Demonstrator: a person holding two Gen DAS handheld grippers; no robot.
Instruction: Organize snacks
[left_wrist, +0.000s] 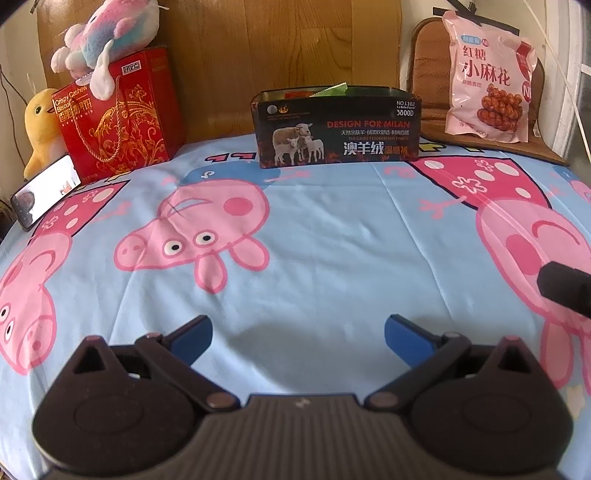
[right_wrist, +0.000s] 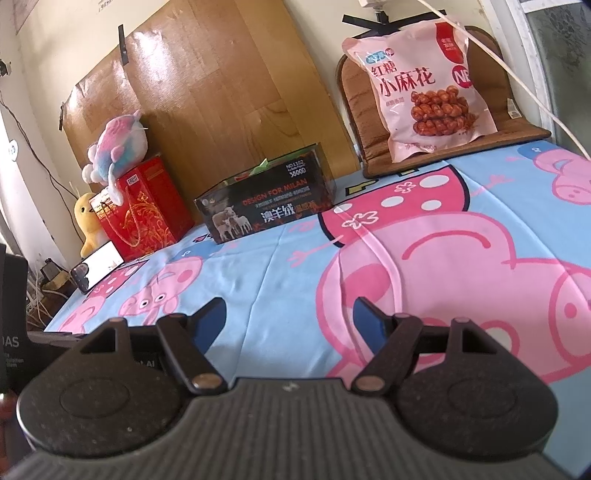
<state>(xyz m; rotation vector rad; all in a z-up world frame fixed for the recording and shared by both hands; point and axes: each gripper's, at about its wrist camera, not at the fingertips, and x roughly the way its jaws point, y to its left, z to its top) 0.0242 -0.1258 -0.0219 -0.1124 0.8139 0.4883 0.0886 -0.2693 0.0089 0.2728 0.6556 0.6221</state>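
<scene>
On the bed sheet (left_wrist: 332, 236), far edge: black box (left_wrist: 338, 129).
Left gripper (left_wrist: 298, 334): spread wide, empty.
Right gripper (right_wrist: 289, 325): spread wide, empty.

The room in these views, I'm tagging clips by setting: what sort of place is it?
Probably a bedroom at home: a cartoon-pig bedsheet covers the surface, plush toys sit on a red gift box, and a wooden board leans against the wall like a headboard.
</scene>
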